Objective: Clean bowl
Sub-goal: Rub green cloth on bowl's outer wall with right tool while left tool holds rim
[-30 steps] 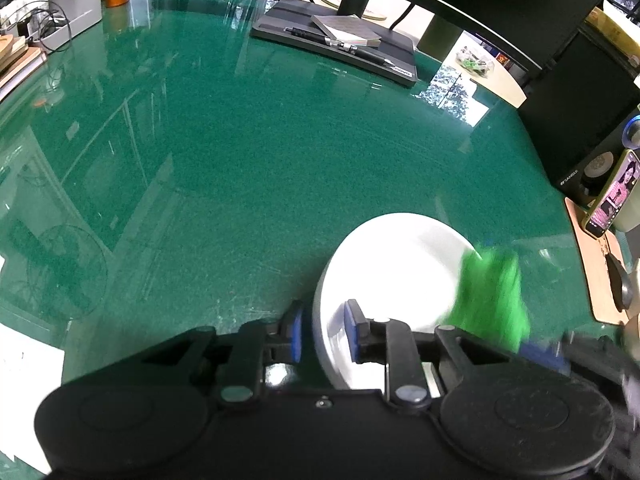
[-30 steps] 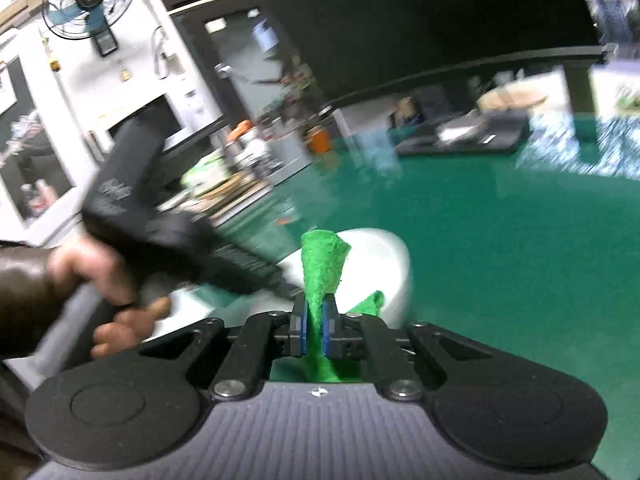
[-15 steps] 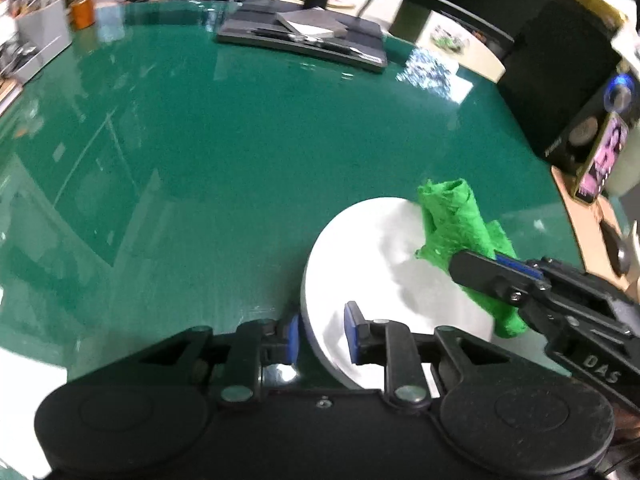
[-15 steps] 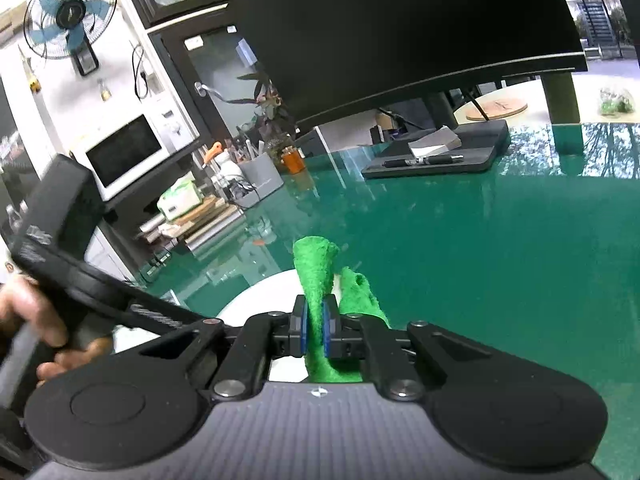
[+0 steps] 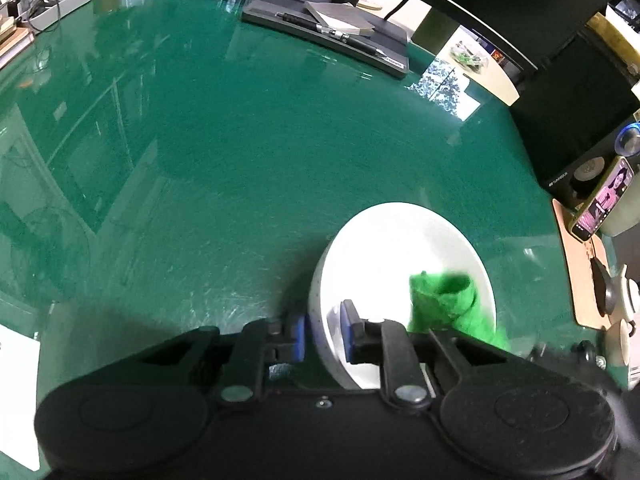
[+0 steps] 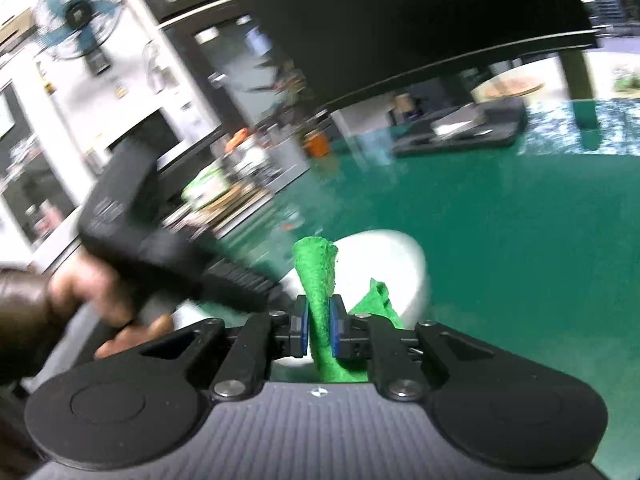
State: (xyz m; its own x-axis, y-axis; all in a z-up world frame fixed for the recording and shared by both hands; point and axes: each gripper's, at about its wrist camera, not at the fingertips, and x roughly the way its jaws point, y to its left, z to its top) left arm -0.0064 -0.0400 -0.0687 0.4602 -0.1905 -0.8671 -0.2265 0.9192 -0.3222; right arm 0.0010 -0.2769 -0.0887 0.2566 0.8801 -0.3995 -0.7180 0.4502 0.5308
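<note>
A white bowl [image 5: 400, 248] stands tilted on the green glass table [image 5: 240, 160]. My left gripper [image 5: 323, 330] is shut on its near rim, one pad inside and one outside, and the jaws are closing tighter. A green cloth [image 5: 448, 304] lies against the bowl's inner right side. In the right wrist view my right gripper [image 6: 319, 328] pinches that green cloth [image 6: 316, 272], which sticks up over the bowl [image 6: 384, 256]. Its jaws are opening, with the cloth still filling the gap. A hand [image 6: 92, 300] holds the blurred left gripper body [image 6: 160, 232].
A dark stand with a notebook [image 5: 332, 28] sits at the table's far side under a monitor. A phone [image 5: 604, 200], a speaker [image 5: 580, 172] and a teapot [image 5: 616, 292] stand to the right. White paper [image 5: 16, 392] lies at the near left.
The green cloth has slid from the bowl's far right rim down to its near right inner side. The right gripper's pads stand slightly wider apart. The left gripper keeps its hold on the rim.
</note>
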